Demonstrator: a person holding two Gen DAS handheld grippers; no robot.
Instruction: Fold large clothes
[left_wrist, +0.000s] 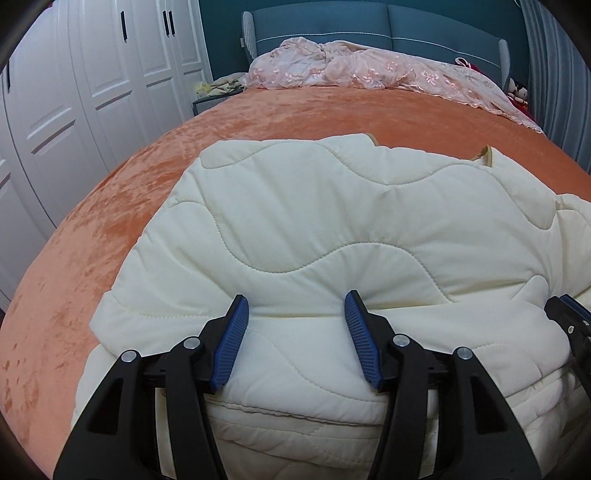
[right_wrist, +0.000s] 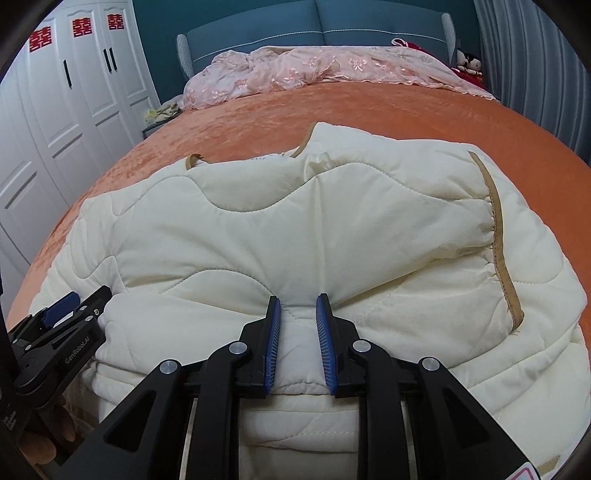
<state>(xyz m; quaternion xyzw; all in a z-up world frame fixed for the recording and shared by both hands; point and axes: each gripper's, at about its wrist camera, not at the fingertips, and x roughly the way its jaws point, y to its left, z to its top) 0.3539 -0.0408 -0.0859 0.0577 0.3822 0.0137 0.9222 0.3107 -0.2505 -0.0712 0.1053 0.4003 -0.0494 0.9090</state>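
Grippers are resting on the cream quilted coat (left_wrist: 332, 229): left gripper (left_wrist: 297, 314) is standing half open with fabric loose between its pads, right gripper (right_wrist: 297, 314) is pinching a ridge. Coat is lying folded on the near orange bedspread (left_wrist: 110, 206); farther off, pink lace bedding (right_wrist: 295, 70) is bunching by the headboard.

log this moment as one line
step: folding | item: cream quilted jacket on orange bedspread | left gripper: open, astride fold | right gripper: pinching fold

Jacket (left_wrist: 332, 206): cream quilted cloth, matt, puffy, wavy stitching, tan trim (right_wrist: 495, 229). Bed cover (left_wrist: 110, 221): orange velvety cloth, patchy sheen. Left gripper (left_wrist: 297, 314): matt black plastic, ribbed blue pads (left_wrist: 229, 350), shiny metal pins. Wardrobe (left_wrist: 74, 92): smooth white panels. Quilt (right_wrist: 295, 70): pink lace.
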